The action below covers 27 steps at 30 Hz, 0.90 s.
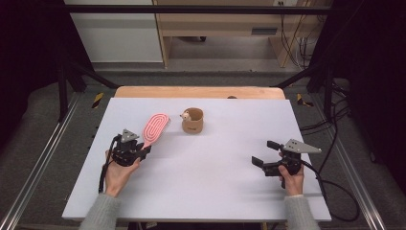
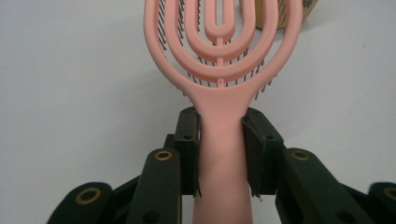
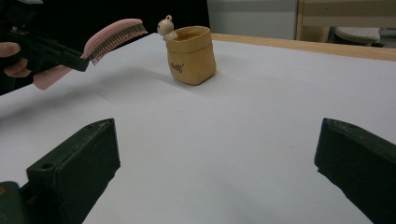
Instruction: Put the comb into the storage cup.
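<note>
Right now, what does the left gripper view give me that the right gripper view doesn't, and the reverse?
Left gripper view: the left tool shut on the pink hairbrush handle, pads against both sides. Right gripper view: the right tool open over bare table, the brush held off the surface, bristles down, and the holder's small figure. Both: the brush and the tan holder.

The hairbrush (image 2: 219, 70) is seen as smooth pink plastic with a soft matt sheen. The cup (image 3: 190, 55) looks like matt tan material creased like a paper bag. The desk (image 1: 201, 191) is covered in matt white, edged by pale wood.
</note>
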Tool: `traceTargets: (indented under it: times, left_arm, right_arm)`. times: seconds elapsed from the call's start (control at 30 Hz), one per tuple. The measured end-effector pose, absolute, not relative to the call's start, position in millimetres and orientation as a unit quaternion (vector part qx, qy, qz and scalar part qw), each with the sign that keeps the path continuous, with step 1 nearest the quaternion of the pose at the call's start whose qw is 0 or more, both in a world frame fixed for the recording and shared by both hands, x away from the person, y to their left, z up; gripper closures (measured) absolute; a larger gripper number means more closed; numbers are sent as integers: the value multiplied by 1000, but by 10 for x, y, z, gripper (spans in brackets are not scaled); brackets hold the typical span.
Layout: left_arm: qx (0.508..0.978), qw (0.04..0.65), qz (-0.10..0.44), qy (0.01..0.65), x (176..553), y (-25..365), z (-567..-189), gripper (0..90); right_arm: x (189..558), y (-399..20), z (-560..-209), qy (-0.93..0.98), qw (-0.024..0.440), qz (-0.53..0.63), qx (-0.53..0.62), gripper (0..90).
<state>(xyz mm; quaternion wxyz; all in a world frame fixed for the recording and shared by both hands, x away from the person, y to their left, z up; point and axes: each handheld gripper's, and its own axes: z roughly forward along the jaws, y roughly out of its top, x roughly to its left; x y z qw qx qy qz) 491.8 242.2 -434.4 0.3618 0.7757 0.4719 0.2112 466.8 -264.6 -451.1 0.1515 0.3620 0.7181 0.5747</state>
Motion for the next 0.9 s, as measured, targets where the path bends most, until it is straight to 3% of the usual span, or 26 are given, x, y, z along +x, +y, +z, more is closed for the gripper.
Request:
traceTargets:
  times: [0.9]
  left_arm:
    - [762, 398, 245, 447, 4656, 2240, -4240, 688]
  right_arm:
    - [4674, -2596, -4472, 707, 150, 585, 367, 4]
